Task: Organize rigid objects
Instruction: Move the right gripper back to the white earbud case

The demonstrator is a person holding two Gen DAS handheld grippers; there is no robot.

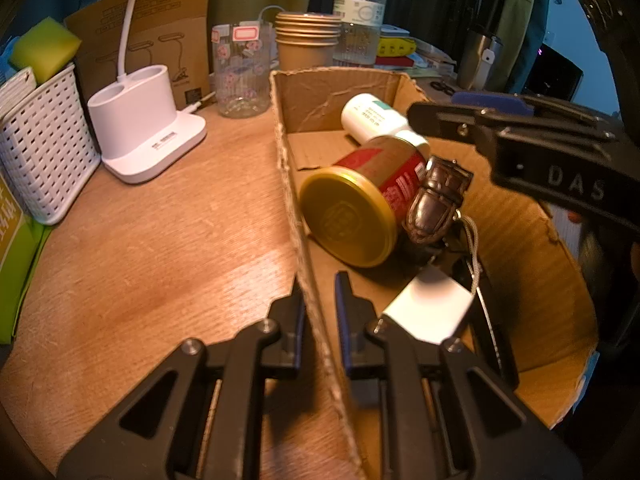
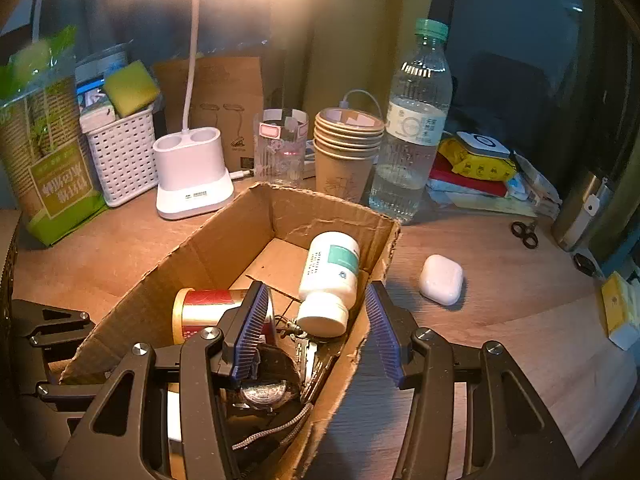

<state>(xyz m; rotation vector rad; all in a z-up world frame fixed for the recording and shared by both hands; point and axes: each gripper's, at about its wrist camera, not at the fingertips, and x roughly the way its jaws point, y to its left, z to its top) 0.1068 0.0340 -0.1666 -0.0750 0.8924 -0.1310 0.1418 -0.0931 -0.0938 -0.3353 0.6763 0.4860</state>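
My right gripper (image 2: 316,330) has clear tabletop off to its right, just the earbud case (image 2: 441,279) ahead. Left of it, the box wall (image 2: 352,364) blocks, and the bottle (image 2: 330,276) and can (image 2: 208,312) crowd inside.

At the back of the surface (image 2: 500,320) stand a white lamp base (image 2: 192,176), a lattice basket (image 2: 124,156) holding a sponge (image 2: 130,88), stacked paper cups (image 2: 346,148), a glass (image 2: 280,148) and a water bottle (image 2: 412,128).
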